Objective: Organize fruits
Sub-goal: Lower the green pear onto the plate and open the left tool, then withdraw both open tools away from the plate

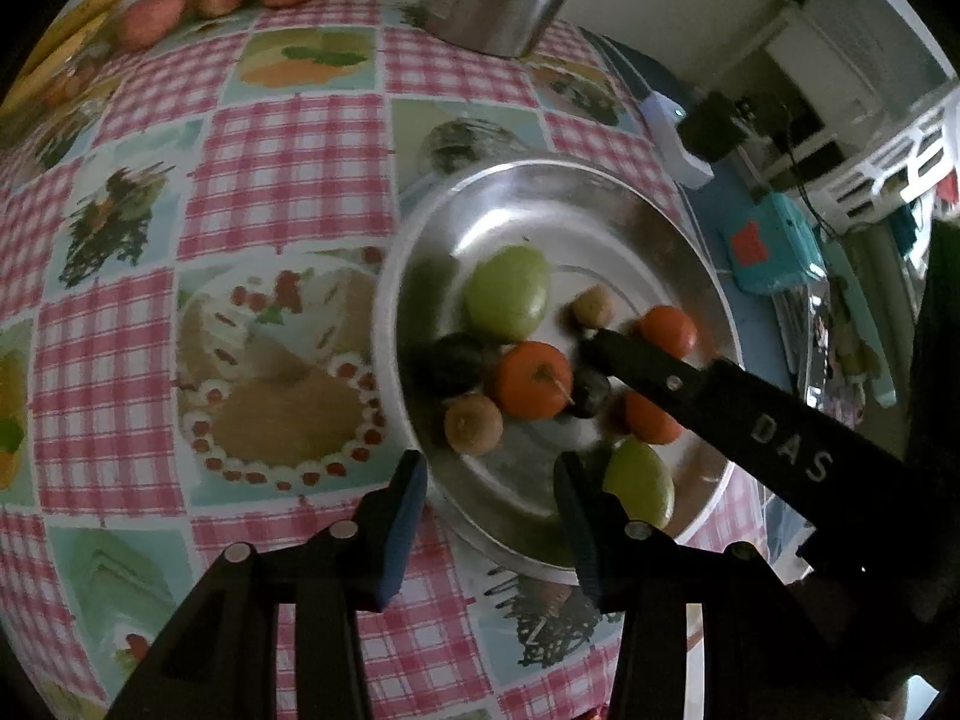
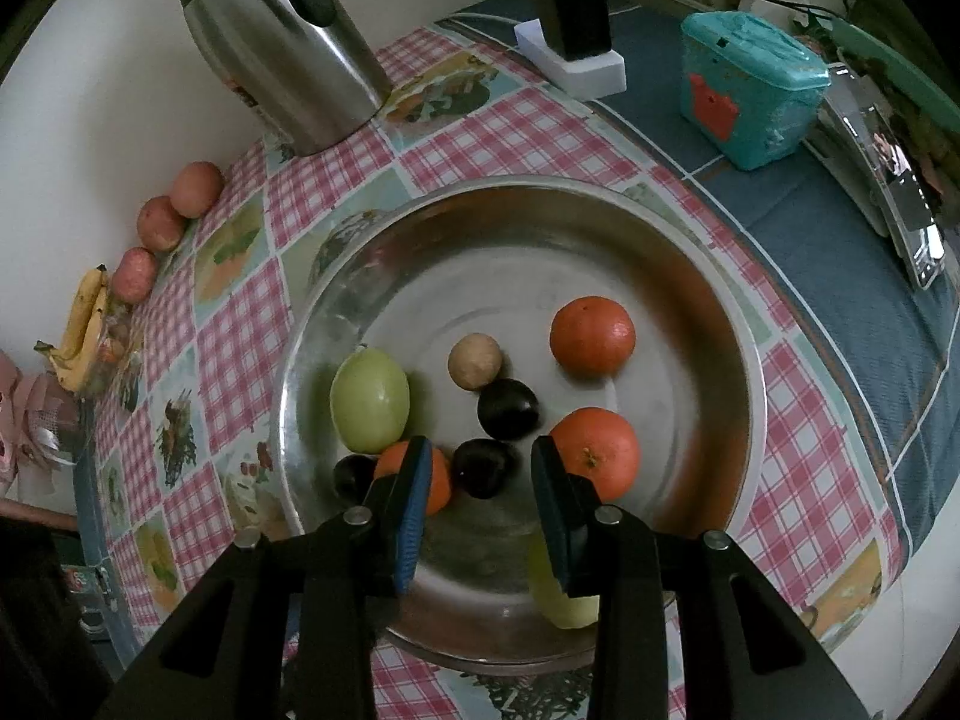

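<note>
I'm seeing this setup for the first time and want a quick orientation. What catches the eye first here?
The big steel dish in the middle of the checked tablecloth, holding oranges, green fruits and dark plums. The right hand-held gripper hangs open over the dish's near side, and the left hand-held gripper is open at its rim. Behind stand a steel kettle and a row of reddish fruits by the wall.

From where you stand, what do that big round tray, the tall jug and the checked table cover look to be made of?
The tray looks like polished steel: grey and mirror-bright, reflecting the fruit. The jug seems brushed stainless steel with a dark, probably plastic, handle. The table cover is likely wipe-clean vinyl or oilcloth, smooth with printed checks and food pictures.
</note>
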Demonstrator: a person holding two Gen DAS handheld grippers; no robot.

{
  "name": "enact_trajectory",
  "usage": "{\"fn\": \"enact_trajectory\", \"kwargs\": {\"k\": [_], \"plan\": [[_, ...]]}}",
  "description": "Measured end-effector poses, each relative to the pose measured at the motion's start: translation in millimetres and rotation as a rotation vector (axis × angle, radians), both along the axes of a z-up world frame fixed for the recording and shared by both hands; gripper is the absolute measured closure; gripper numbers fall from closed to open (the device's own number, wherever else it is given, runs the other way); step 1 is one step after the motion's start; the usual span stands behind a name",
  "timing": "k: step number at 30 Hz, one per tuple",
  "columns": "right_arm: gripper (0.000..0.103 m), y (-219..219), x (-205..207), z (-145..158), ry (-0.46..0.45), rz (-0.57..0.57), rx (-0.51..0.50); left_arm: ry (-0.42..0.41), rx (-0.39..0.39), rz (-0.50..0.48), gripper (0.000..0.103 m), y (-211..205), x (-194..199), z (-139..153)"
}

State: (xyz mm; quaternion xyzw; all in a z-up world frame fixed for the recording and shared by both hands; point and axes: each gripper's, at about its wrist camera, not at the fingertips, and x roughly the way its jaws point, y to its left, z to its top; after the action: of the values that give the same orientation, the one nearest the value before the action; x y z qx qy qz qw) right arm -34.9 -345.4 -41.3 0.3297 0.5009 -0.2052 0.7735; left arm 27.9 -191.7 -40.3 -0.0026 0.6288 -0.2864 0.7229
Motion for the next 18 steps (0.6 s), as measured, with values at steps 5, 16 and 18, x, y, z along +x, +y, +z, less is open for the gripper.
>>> {"fn": "enact_trajectory", "kwargs": {"k": [5, 16, 18], "plan": [[0.068, 1.3, 0.4, 0.2, 0.0, 0.003, -0.003, -0.003, 0.019, 0.083, 0.055, 20.4, 13.8, 0.9], [0.068, 17.0, 9.9, 1.6, 0.02, 0.071, -0.03, -0.036, 0.117, 0.284, 0.03, 74.5, 46.1, -2.8], [0.068, 21.4, 13.1, 0.7, 0.03, 0.089, -0.037, -0.048, 0.144, 0.306, 0.025, 79.3, 49.2, -4.5]]}}
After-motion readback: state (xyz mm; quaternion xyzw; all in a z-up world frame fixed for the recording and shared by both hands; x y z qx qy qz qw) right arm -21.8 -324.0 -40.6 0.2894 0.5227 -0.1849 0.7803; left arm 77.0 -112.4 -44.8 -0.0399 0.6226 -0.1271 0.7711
